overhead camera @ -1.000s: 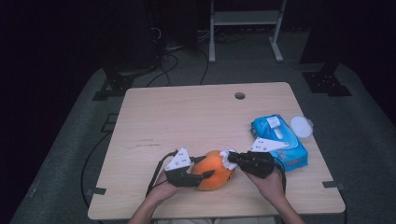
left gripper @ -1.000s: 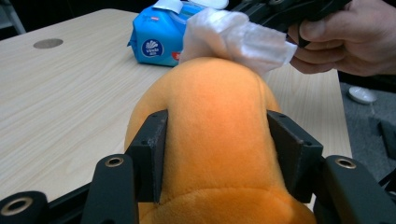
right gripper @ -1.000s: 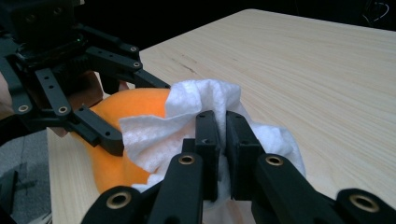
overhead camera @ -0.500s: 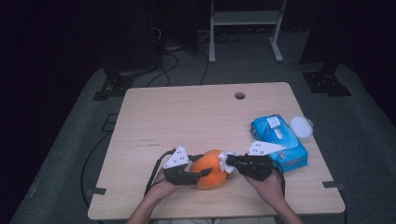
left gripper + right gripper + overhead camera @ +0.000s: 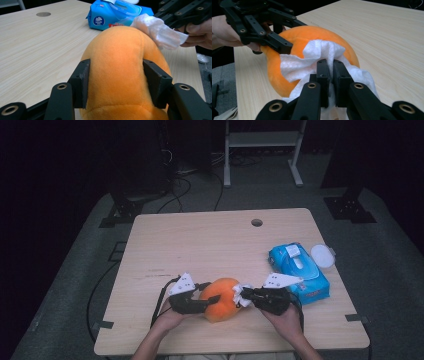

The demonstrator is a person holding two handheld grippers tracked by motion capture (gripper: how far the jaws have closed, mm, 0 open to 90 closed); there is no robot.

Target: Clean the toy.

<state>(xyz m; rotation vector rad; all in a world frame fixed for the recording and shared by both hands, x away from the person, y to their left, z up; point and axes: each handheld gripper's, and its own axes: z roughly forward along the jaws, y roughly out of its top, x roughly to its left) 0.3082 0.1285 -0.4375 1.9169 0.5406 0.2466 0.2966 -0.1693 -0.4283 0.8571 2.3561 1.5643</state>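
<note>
Wiping is the job in hand: my left tongs (image 5: 116, 82) are clamped on the orange plush toy (image 5: 222, 299), which sits at the near edge of the tabletop (image 5: 200, 245) between my two hands. My right tongs (image 5: 331, 75) are pinched together on a white wipe (image 5: 317, 57), and the cloth lies against the toy's right side.

To do this well, I judge that the left grip should hold firm on the soft body without crushing it, so the toy doesn't roll as the wipe rubs. The right tongs should press the bunched cloth flat on the plush and stroke in short passes, so the wipe is not dragged out of the pinch. The blue wipes pack (image 5: 298, 272) lies just to the right, with a white lid (image 5: 322, 255) beyond it, near enough for a fresh sheet.
</note>
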